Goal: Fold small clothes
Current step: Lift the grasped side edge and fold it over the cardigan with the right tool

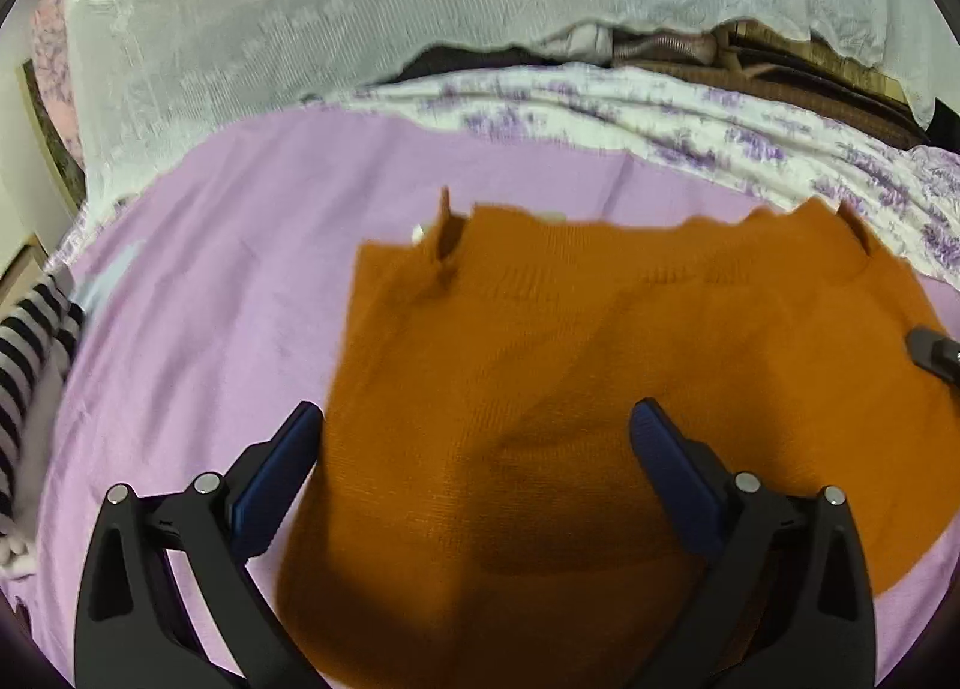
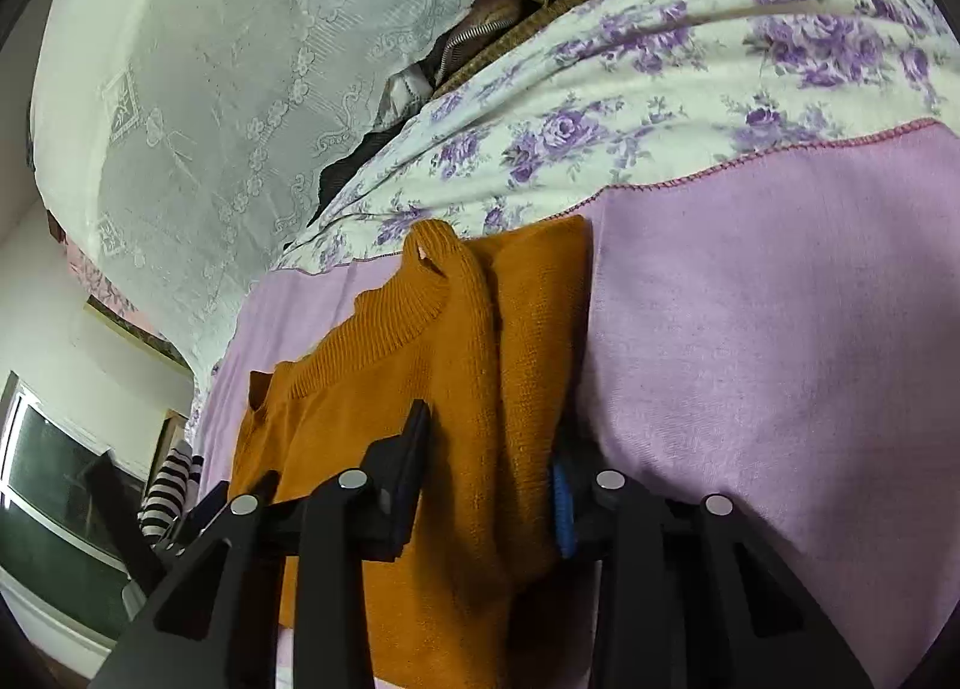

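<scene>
Here the right claw [image 2: 492,479] pinches a bunched side fold of the burnt-orange knitted sweater [image 2: 384,389] lying on the lilac bedsheet [image 2: 780,329]; the left claw [image 1: 474,449] hovers wide above. Judged best: grip the opposite edge, then fold evenly.

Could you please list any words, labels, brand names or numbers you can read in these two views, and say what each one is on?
None: no readable text in either view.
The orange sweater shows a small pale tag at its collar, too blurred to read.
The floral sheet and lace cloth carry patterns only.
</scene>
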`<state>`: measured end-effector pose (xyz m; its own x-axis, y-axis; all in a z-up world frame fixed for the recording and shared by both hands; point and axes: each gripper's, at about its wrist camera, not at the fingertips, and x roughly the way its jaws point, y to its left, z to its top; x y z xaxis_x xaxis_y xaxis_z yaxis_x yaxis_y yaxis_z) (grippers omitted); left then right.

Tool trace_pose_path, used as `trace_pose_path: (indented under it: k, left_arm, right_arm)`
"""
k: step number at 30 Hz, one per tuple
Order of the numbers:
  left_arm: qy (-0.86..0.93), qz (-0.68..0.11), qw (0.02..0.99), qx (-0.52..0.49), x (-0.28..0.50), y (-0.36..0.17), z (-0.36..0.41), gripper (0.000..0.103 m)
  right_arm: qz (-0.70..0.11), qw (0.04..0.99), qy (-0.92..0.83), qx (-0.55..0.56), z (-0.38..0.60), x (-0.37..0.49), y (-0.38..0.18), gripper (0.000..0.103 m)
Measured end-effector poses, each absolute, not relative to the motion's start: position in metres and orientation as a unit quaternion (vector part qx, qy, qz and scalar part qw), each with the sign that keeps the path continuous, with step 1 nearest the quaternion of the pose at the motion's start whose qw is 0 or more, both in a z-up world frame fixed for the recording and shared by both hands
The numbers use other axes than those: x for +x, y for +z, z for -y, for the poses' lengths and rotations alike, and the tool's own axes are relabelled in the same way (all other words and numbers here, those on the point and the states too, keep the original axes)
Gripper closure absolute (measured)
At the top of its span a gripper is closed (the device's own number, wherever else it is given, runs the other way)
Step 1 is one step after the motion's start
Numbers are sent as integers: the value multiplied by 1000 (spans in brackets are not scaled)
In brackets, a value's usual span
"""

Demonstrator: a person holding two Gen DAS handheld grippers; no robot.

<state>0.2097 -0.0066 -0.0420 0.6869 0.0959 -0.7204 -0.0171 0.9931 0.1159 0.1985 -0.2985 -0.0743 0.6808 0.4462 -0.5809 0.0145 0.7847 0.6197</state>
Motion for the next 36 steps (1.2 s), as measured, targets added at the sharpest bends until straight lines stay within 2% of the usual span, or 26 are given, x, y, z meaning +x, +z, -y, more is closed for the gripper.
trace_pose_path:
  k: [5, 10, 16, 22, 29, 36]
  left_arm:
    - [23, -392, 919, -21, 198, -30, -29, 4]
    - [35, -375, 926, -38, 181, -13, -72, 4]
    - [44, -413, 906, -74, 178, -40, -107, 4]
    - [43, -400, 913, -61, 174, -39, -102, 4]
    - [51, -382, 920, -63, 170, -29, -105, 4]
    - [79, -367, 925, -65, 167, -19, -115, 4]
  right_arm:
    - [-354, 885, 121, 277, 295, 188, -61, 81]
    - [-343, 900, 116, 245, 288, 181, -49, 81]
    - [-392, 867, 119, 284, 295, 196, -71, 71]
    - [-374, 880, 98, 278, 288, 187, -55, 82]
    - [-368, 895, 76, 241, 253, 186, -6, 82]
    - [-374, 900, 69, 212, 219, 187, 19, 83]
